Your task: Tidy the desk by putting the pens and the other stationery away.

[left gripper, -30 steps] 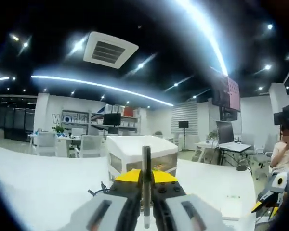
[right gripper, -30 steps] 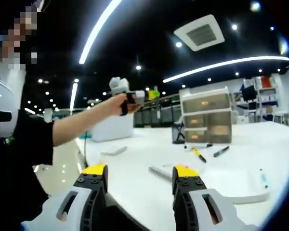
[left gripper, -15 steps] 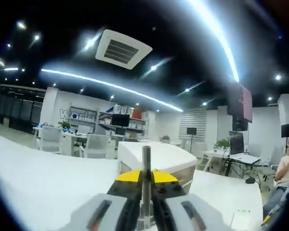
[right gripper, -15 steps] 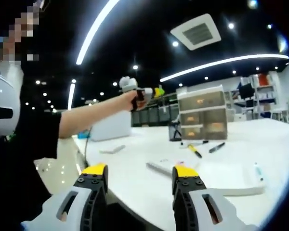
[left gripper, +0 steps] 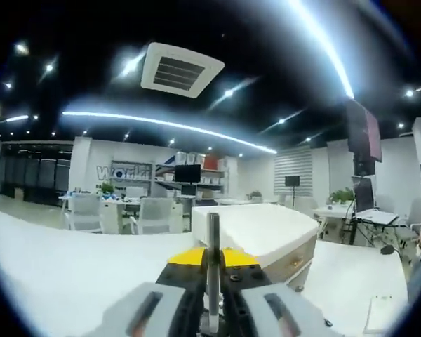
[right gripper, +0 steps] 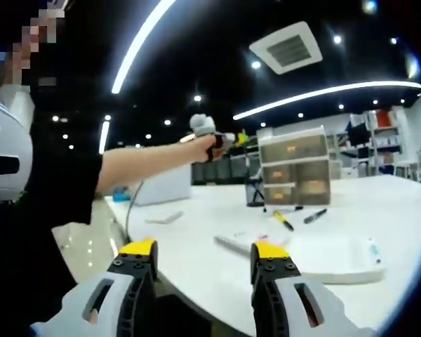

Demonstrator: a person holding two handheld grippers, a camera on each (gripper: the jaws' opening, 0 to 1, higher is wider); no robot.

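Gripping a slim grey pen (left gripper: pixel 212 263), the left gripper (left gripper: pixel 212 281) has its jaws closed tight on the barrel, which stands upright between the yellow-tipped jaws in the left gripper view. Beyond it sits a white drawer unit (left gripper: pixel 266 235) on the white counter (left gripper: pixel 63 270).

From the right gripper view, the left gripper (right gripper: pixel 224 140) is held out at arm's length by the person's hand (right gripper: pixel 212 147), up in the air near the three-drawer unit (right gripper: pixel 293 168). The right gripper (right gripper: pixel 200 270) hangs over the near edge of the counter (right gripper: pixel 196 235) with its jaws wide apart and nothing between them.

On the counter, a yellow-and-black pen (right gripper: pixel 283 220) and a dark marker (right gripper: pixel 315 216) lie near each other in front of the drawers, beside a dark pen holder (right gripper: pixel 255 192). A flat white tray (right gripper: pixel 337 251) at the right carries a teal-capped pen (right gripper: pixel 373 249).
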